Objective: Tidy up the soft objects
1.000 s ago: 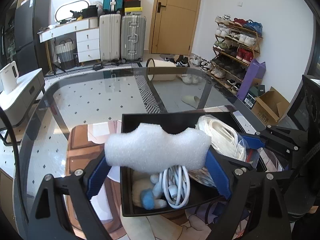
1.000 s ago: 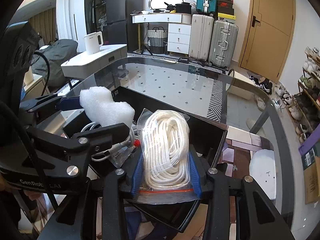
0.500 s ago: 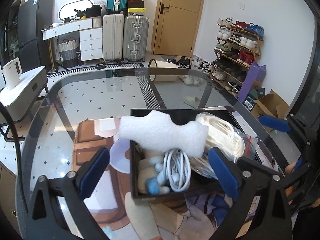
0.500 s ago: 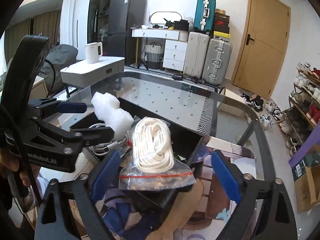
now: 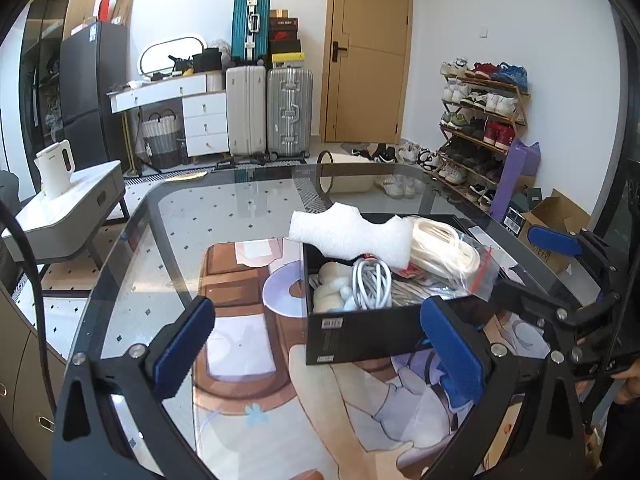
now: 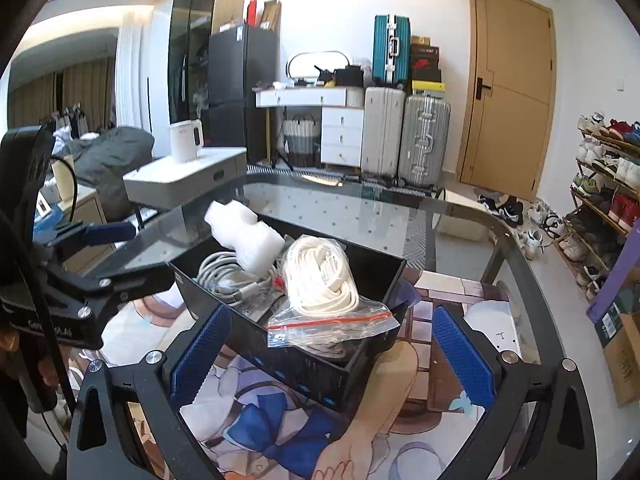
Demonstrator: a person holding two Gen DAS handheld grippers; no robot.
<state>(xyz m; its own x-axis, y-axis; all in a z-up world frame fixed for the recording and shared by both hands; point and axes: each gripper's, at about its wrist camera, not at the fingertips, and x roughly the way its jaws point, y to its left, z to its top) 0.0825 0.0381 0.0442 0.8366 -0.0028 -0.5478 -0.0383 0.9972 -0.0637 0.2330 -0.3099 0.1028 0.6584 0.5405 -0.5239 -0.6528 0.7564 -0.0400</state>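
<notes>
glass table (image 5: 168, 240) bears printed mat | black box (image 5: 360, 332) on mat | left gripper (image 5: 320, 344) wide, empty, short of box | right gripper (image 6: 332, 352) wide, empty | bagged white rope (image 6: 320, 280), foam block (image 5: 352, 236), white cable coil (image 5: 370, 284) in box

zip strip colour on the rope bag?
Red, on the clear plastic bag of white rope; clearest in the right wrist view.

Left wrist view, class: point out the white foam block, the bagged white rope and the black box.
white foam block (image 5: 348, 234), left wrist view, its middle
bagged white rope (image 5: 444, 246), left wrist view, coils
black box (image 5: 360, 334), left wrist view, near wall
</notes>
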